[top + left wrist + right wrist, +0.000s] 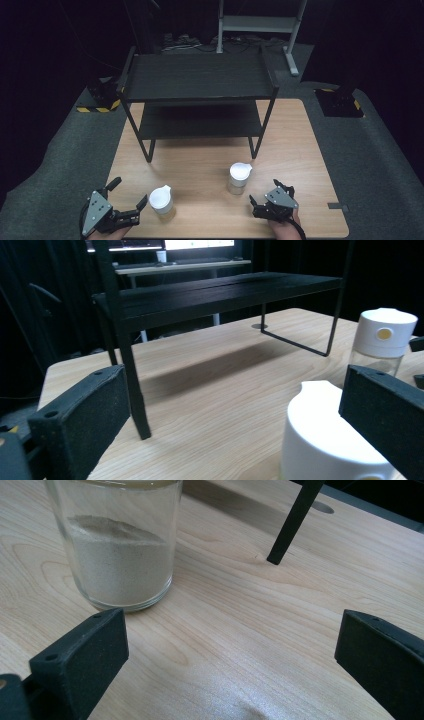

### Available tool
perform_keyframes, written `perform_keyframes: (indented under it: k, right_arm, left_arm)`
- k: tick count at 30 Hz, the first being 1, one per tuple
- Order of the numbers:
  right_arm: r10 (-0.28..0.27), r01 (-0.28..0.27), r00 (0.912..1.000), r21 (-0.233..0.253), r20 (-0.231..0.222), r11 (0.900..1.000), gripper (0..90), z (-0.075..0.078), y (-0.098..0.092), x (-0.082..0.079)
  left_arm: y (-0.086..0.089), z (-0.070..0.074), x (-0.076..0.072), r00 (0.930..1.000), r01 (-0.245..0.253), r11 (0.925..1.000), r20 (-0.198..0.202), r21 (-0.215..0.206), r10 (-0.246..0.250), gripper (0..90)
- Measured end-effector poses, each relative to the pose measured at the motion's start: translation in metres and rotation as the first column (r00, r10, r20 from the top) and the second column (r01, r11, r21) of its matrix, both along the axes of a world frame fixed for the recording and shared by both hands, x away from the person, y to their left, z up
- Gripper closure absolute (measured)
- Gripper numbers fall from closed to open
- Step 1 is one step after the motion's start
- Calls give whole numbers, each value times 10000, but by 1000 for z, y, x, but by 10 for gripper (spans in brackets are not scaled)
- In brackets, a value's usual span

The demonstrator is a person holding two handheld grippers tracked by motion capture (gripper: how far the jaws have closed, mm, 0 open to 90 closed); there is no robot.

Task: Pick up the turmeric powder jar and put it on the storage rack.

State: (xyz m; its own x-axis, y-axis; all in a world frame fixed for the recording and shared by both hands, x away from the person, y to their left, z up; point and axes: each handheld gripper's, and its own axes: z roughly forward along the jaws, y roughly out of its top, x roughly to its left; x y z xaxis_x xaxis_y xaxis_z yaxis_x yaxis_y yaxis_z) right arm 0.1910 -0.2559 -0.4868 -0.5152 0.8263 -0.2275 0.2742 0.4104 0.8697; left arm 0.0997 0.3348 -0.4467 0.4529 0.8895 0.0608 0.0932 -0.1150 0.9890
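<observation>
Wooden table (300, 150) holds two jars (162, 202) (239, 178), one rack (197, 80); both hand-held grippers (131, 200) (265, 199) spread.

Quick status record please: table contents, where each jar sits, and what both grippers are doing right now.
surface: wooden table
rack: black two-tier shelf, standing at the far half of the table, both tiers bare
left jar: white-lidded glass jar, upright, near front edge
right jar: white-lidded glass jar, upright, holds pale powder to about half height
left gripper: open, beside left jar, not gripping
right gripper: open, near right jar, apart from it
</observation>
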Motion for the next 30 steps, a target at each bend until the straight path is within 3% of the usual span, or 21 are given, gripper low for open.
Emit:
perform_keyframes:
  k: [15,30]
  right_arm:
    - [19,-19,10000,10,-25,10000,3,0,0,1]
    - [24,-24,10000,18,-36,10000,3,0,-1,1]
  left_arm:
    - [-22,-3,5,9978,654,9976,-63,205,-653,4]
    - [-39,-14,5,9965,825,9958,123,402,-830,4]
